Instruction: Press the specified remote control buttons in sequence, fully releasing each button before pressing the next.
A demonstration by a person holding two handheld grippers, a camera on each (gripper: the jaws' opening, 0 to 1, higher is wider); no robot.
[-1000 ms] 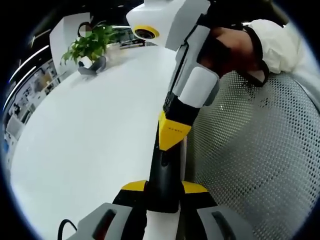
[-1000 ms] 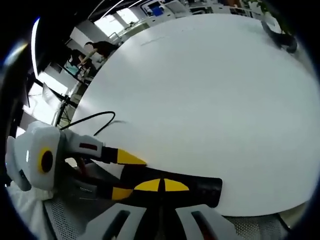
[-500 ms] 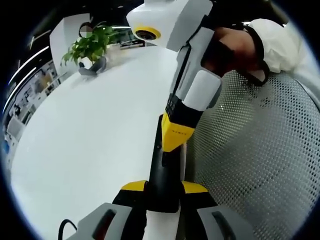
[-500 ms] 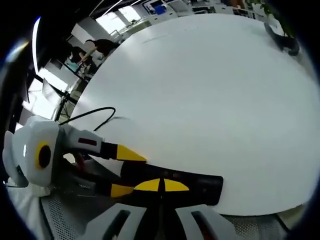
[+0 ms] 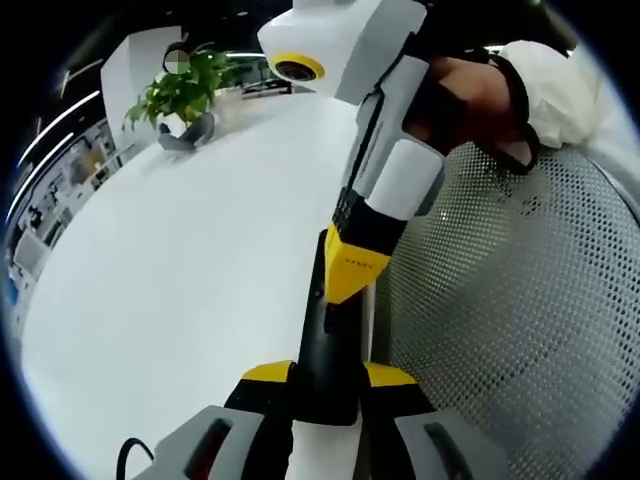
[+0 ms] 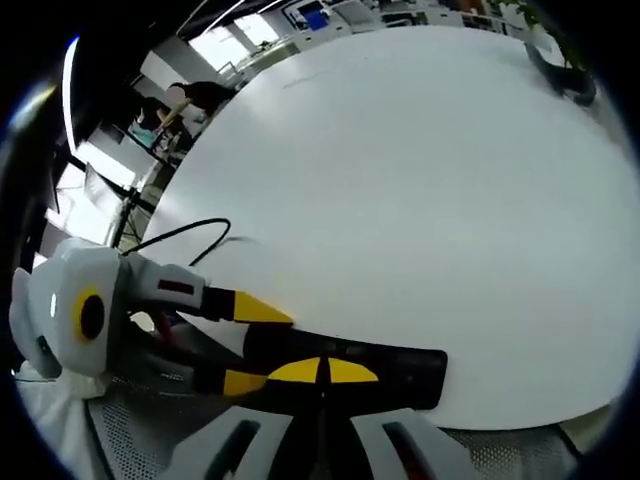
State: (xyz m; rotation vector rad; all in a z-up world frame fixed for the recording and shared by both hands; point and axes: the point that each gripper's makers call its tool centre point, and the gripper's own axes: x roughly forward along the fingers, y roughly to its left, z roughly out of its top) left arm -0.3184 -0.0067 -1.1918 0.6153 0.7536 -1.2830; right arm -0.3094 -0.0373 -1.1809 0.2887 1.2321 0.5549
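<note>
A long black remote [image 5: 325, 345] lies along the white table's near edge, with my left gripper [image 5: 328, 378] shut on its near end, one yellow tip on each side. My right gripper [image 5: 350, 272] reaches in from the upper right, held by a hand in a white sleeve, and its yellow tips rest together on the remote's top face. In the right gripper view, my right gripper [image 6: 322, 370] is shut with its tips down on the remote [image 6: 400, 370]. There the left gripper [image 6: 250, 345] clamps the remote's left end.
The round white table [image 5: 180, 250] spreads out beyond the remote. A potted plant [image 5: 180, 90] stands at its far side. A grey mesh chair [image 5: 520, 330] sits close beside the remote. A black cable [image 6: 190, 235] curls over the table edge. A person [image 6: 195, 98] bends over in the background.
The right gripper's yellow tips have slid slightly down along the remote toward the left gripper. The left gripper keeps its hold and the remote has not moved.
</note>
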